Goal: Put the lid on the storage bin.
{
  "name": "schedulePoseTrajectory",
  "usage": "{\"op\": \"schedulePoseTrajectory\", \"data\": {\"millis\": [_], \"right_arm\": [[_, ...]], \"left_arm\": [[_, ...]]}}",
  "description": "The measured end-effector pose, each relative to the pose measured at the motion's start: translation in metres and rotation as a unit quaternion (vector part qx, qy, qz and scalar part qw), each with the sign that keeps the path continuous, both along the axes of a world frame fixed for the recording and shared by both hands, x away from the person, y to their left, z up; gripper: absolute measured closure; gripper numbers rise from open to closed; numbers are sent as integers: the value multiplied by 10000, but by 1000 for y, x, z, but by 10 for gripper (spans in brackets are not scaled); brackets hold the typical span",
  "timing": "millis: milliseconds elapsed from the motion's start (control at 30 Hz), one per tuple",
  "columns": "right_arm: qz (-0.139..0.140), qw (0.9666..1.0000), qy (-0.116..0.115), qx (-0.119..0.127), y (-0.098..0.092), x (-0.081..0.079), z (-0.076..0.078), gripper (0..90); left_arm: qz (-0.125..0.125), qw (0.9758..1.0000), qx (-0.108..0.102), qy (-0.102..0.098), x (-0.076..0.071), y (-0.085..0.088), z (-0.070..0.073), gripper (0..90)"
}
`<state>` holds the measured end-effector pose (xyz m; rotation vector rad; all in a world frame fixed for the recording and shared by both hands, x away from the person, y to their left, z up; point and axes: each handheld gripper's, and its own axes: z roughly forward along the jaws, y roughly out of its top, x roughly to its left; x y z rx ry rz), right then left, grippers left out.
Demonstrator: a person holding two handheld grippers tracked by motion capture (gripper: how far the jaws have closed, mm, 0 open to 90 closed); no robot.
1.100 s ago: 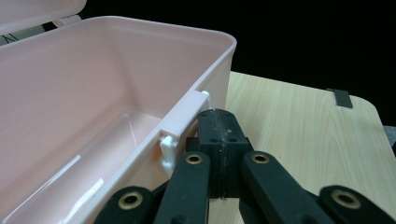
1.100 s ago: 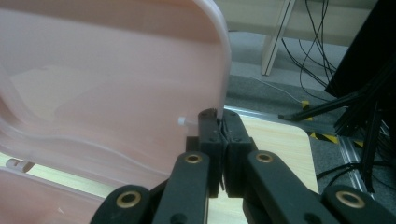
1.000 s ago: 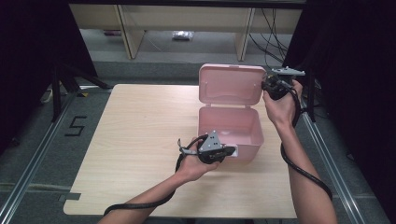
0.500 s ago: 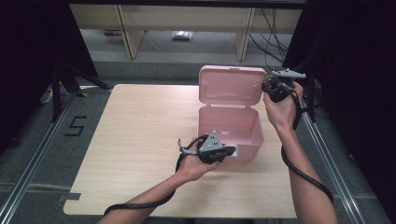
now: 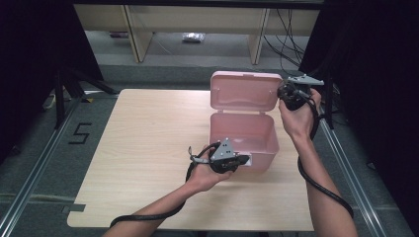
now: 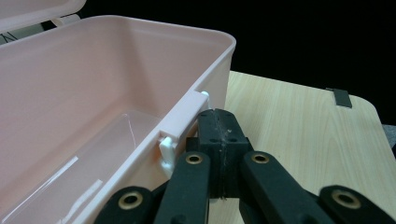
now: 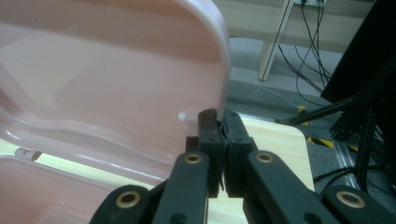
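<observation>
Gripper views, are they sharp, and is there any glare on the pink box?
Left gripper view: jaws sharp, box evenly lit, faint shine streaks on its floor. Right gripper view: lid soft and slightly hazy, jaws clearer. High view: table bright, surroundings dark.

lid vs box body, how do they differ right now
The lid stands upright, swung open behind the box; the box body sits flat on the table with its mouth up. The lid is shallow, the body deep. The right gripper pinches the lid's edge; the left gripper, jaws together, rests against the body's front wall by its white latch. Both are the same pale pink plastic, and the body looks empty.
</observation>
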<state>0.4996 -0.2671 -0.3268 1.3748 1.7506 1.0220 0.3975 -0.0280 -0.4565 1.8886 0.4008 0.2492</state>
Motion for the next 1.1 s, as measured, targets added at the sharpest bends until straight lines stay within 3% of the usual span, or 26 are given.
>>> {"op": "schedulePoseTrajectory", "data": {"millis": [67,233,300,333,433,567,600,667,1100], "right_arm": [[-34,10000,27,60,1,-2,0,894],[26,9999,-86,-90,-1,-3,-1,894],[-21,10000,0,-6,1,-6,-1,893],[15,10000,-52,-83,0,-5,-1,893],[-14,10000,-43,16,1,-8,-2,893],[-2,9999,-125,-116,0,-9,-3,893],[-46,10000,-79,-22,1,-10,-2,892],[41,9999,-63,-96,0,-11,-2,893],[-26,9999,-103,-131,2,-19,-5,890]], "left_arm": [[-7,10000,34,-16,0,0,0,899],[-8,10000,36,1,0,0,1,899],[-9,10000,43,9,0,0,1,899],[-10,10000,39,6,0,0,1,899],[-12,10000,42,8,0,0,1,899],[-18,10000,63,4,0,0,1,899],[-17,10000,55,4,0,0,1,899],[-16,10000,41,3,0,0,1,899],[-25,10000,13,14,1,-1,1,899]]}}
